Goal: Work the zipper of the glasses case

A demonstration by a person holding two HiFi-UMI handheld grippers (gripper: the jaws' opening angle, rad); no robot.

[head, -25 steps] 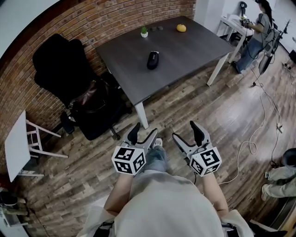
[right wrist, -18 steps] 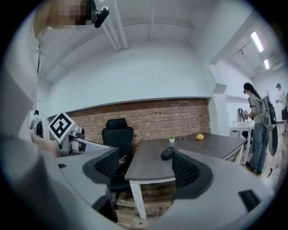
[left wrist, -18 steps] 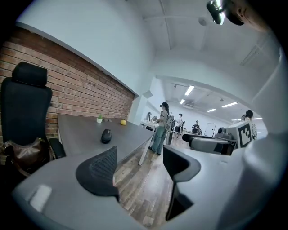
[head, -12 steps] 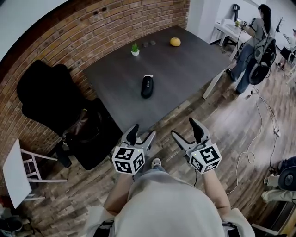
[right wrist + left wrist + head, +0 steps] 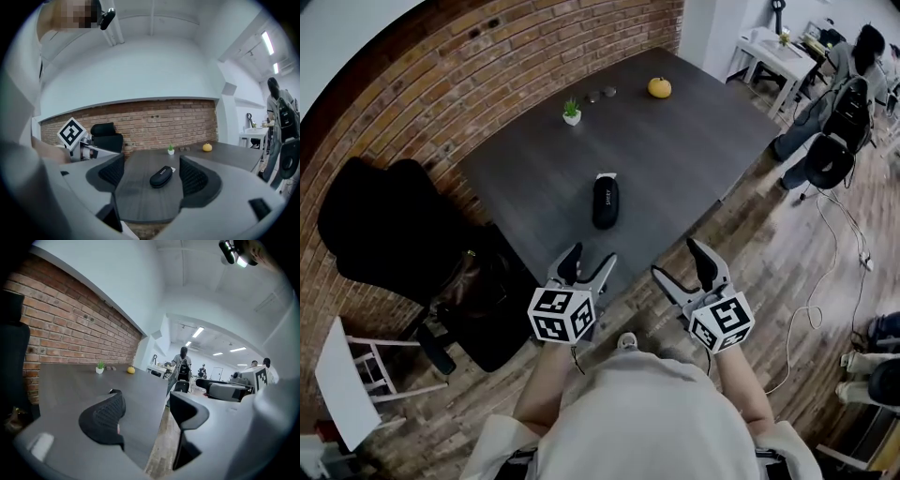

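Observation:
A black oval glasses case (image 5: 606, 202) lies closed on the dark grey table (image 5: 675, 141), towards its near edge. The right gripper view frames the glasses case (image 5: 161, 176) between the jaws, some way off. My left gripper (image 5: 590, 267) hangs open over the table's near edge with nothing between its fingers. My right gripper (image 5: 685, 266) stands open to its right, over the floor beside the table edge, also holding nothing. In the left gripper view only a sliver of the case (image 5: 114, 391) shows behind the left finger (image 5: 104, 417).
A small potted plant (image 5: 571, 112), two small dark objects (image 5: 600, 94) and an orange fruit (image 5: 659, 87) sit at the table's far side. A black office chair (image 5: 412, 234) stands left of the table, a white side table (image 5: 342, 380) further left. People work at desks at the right.
The view has moved forward: the table and glasses case have come nearer, and both open grippers have reached the table's near edge.

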